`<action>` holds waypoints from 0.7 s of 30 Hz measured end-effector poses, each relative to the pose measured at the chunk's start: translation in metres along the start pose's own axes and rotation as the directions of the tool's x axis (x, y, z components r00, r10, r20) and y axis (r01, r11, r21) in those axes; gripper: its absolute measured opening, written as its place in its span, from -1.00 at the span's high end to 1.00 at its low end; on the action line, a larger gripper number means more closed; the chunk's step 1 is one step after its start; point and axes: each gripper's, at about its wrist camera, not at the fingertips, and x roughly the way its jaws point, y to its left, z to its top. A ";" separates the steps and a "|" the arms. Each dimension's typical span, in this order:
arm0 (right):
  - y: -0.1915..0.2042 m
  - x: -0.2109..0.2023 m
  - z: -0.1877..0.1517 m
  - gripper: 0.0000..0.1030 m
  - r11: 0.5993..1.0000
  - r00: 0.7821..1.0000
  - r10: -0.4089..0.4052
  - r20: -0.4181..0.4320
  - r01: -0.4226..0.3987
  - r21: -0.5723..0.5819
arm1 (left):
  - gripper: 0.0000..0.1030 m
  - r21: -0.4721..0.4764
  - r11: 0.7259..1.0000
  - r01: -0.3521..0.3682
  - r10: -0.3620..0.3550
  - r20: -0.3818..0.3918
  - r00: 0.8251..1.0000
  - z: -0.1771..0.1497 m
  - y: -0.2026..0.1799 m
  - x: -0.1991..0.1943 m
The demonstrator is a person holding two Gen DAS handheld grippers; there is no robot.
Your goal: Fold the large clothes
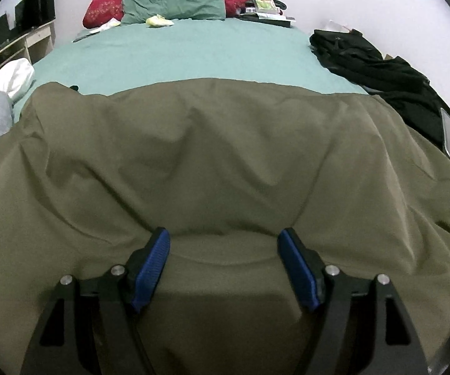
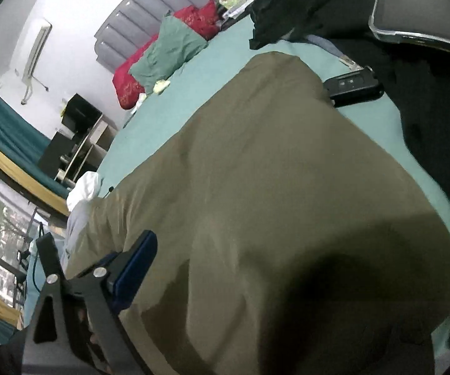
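Olive garment (image 1: 225,162) covers the bed (image 1: 178,59); left gripper (image 1: 223,250) gapes wide over it, right gripper (image 2: 225,281) spread wide, empty.

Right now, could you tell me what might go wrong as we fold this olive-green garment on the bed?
The black key fob lies at the olive-green garment edge; a fold could bury or flick it. The black clothes pile beside it might get caught. The garment is rumpled, so creases may be folded in.

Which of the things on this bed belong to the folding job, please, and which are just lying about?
Job: olive garment, left gripper, right gripper.

Lying about: black clothes, green pillow, red pillow, white cloth, black key fob.
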 end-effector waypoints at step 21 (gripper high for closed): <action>0.166 -0.018 0.033 0.64 0.974 0.985 0.144 0.096 -0.124 -0.192 | -0.41 -0.013 0.998 0.058 -0.059 -0.101 0.993 0.015 0.009 -0.006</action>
